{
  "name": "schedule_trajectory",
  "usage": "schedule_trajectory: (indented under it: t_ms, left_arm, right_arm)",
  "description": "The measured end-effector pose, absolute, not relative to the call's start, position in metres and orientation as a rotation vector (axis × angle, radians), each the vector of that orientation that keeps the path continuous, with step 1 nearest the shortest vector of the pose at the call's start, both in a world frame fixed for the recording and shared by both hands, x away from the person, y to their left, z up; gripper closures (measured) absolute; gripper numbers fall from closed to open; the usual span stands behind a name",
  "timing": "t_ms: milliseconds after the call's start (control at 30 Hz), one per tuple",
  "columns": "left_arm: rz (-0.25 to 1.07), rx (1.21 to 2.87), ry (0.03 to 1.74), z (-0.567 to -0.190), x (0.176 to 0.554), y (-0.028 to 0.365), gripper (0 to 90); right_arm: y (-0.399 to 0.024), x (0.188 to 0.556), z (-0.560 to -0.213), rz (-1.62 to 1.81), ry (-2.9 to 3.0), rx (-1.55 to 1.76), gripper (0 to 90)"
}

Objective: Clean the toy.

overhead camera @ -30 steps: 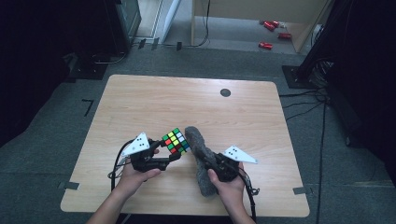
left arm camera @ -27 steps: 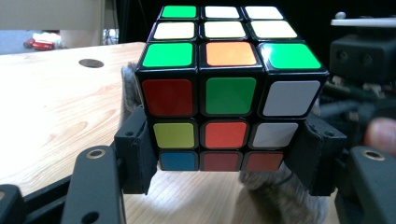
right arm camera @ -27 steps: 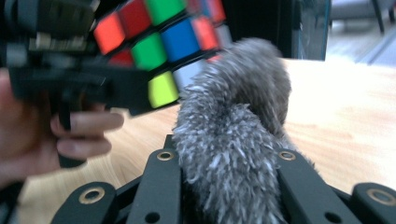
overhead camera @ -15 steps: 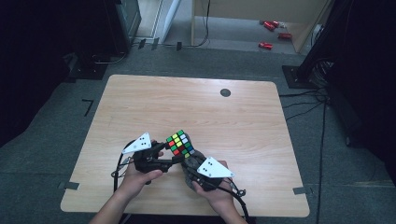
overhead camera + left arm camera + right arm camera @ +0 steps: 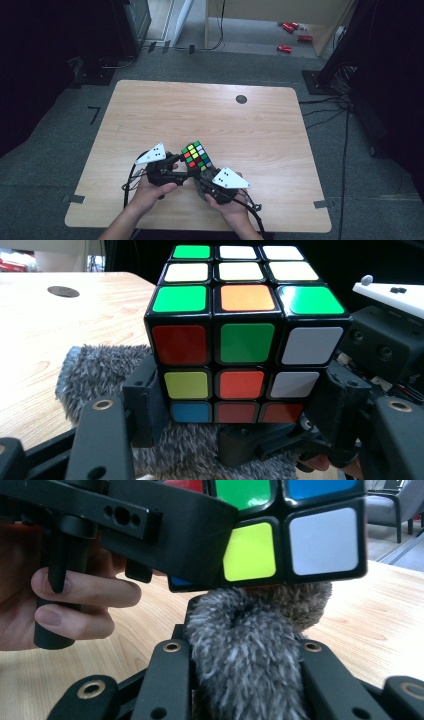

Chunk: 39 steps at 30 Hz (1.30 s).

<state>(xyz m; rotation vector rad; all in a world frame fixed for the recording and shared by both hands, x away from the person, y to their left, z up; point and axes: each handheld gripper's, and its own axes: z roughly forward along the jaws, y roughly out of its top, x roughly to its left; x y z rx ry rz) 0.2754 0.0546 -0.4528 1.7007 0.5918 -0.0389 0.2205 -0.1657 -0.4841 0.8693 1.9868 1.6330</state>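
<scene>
Your left gripper (image 5: 235, 440) clamps its fingers on the multicoloured plastic puzzle cube (image 5: 240, 335), near the counter's (image 5: 200, 110) near edge. Your right gripper (image 5: 240, 680) grips the fuzzy grey cloth (image 5: 250, 650) just under it, its fingers having just eased slightly wider.

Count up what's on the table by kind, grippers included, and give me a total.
Puzzle cubes: 1, the cube clamped in the left gripper
Grey fuzzy cloths: 1, the cloth held in the right gripper, pressed under the cube
Handheld grippers: 2
Total: 4
</scene>
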Motion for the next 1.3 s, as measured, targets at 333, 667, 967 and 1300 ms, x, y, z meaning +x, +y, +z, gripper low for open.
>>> schedule_trajectory:
  t_ms: [333,667,967,1300]
  left_arm:
    - [-0.038,1.722,0.605,-0.453,0.276,0.053,35.4]
    - [-0.036,1.721,0.610,-0.452,0.277,0.056,35.4]
    - [-0.007,1.750,0.606,-0.453,0.275,0.053,35.4]
    - [-0.013,1.750,0.613,-0.454,0.276,0.052,35.4]
  right_arm:
    - [-0.182,0.228,-0.484,1.633,1.885,0.973,72.4]
    - [-0.187,0.229,-0.483,1.649,1.861,0.995,72.3]
    - [-0.166,0.222,-0.489,1.655,1.970,0.936,72.3]
    - [-0.179,0.226,-0.487,1.631,1.891,0.999,72.4]
